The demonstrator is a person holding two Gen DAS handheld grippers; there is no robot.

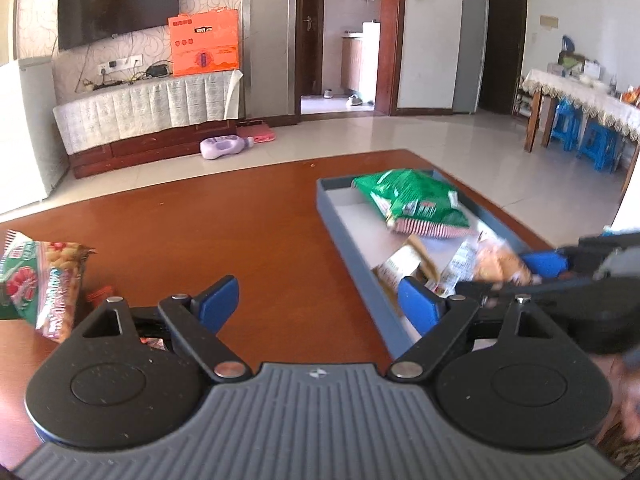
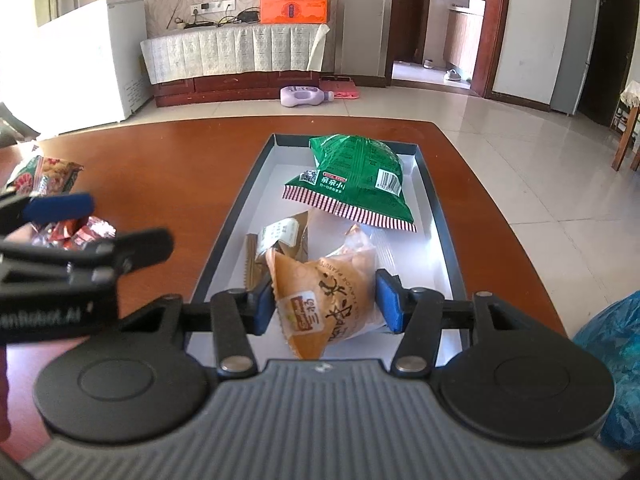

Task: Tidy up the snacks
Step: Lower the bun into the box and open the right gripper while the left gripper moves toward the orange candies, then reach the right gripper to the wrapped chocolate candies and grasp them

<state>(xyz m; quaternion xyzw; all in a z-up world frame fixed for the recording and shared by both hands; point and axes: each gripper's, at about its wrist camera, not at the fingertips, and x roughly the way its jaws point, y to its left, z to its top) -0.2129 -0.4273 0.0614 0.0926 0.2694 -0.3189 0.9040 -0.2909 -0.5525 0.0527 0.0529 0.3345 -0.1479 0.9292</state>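
Right wrist — crinkly orange packet point(image 2: 326, 304), rectangular tray point(image 2: 436, 216).

A home living room is showing here. A flat television point(image 1: 118, 12) is hanging on a patterned wall above a low cabinet point(image 1: 148, 116) draped in a lace cloth. A dining table point(image 1: 580, 94) with blue stools point(image 1: 598, 142) is standing at the right, and slippers point(image 1: 354, 100) are lying by an open doorway on the tiled floor point(image 1: 400, 132).

Snack packs point(image 1: 38, 280) cut off at left edge; right gripper point(image 1: 476, 284) motion-blurred
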